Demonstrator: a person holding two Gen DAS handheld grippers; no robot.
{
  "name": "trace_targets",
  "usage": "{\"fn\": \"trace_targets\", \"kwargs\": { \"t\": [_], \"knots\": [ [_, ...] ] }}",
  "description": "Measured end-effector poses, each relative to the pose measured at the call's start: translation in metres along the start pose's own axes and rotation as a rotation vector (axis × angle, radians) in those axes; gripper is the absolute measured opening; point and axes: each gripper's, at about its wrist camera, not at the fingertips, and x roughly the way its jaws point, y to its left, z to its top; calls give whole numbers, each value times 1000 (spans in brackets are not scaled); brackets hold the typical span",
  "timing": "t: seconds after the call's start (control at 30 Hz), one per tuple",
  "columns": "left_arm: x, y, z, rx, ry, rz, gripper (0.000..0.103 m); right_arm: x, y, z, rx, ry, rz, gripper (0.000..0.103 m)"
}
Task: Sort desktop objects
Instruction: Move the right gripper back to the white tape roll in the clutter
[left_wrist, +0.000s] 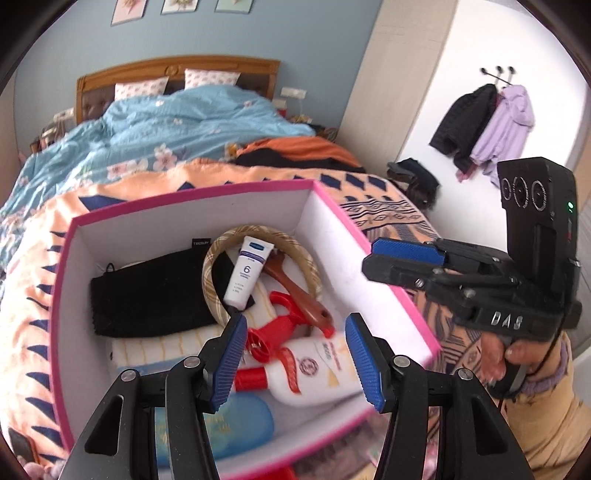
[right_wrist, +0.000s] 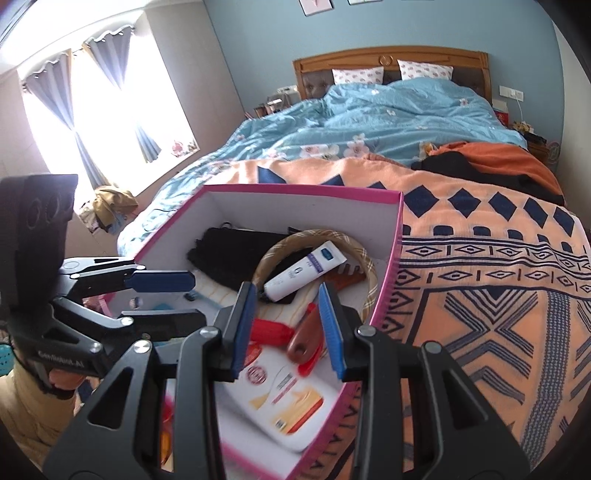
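While both claws hang over the pink-rimmed box that sits on the bed's patterned blanket, neither grips anything. At the box's left side lies a black cloth, on a pale striped towel. Near it, toward the box's front edge, sits a blue case. The left claw stands about half open and empty, its blue pads either side of a red tool and a white bottle below. Behind these, a woven ring lies toward the back wall, with a white tube across it and a brown comb just beside. The right claw is narrower, also empty, above the comb's handle near the box's right wall. A hand holds it at the right edge of the left view.
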Motion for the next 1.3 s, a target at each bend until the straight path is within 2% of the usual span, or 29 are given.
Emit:
{"fn": "trace_targets", "kwargs": {
  "t": [0.13,0.27,0.37,0.47,0.6,0.8,0.97,1.07,1.3],
  "knots": [
    [-26,-13,-21,42,-45,-6,57,-27,7,-13,-6,-32,34,39],
    [-46,-27,-44,71,-57,-41,57,-51,16,-32,-16,-39,75,40],
    [-52,-40,-65,115,-44,-32,58,-64,24,-50,-28,-28,99,40],
    [-50,-48,-85,119,-5,-58,58,-71,33,-71,-44,-2,117,40],
    [-38,-56,-112,124,46,-38,58,-70,44,-98,-53,48,130,40],
    [-27,-54,-142,74,104,-51,58,-61,62,-132,-94,125,132,40],
    [-25,-60,-159,76,116,-17,58,-56,82,-145,-170,165,112,40],
    [-25,-62,-164,75,121,-25,58,-53,91,-149,-209,181,118,40],
    [-24,-66,-169,68,117,-17,58,-41,101,-157,-274,230,54,40]
  ]
}}
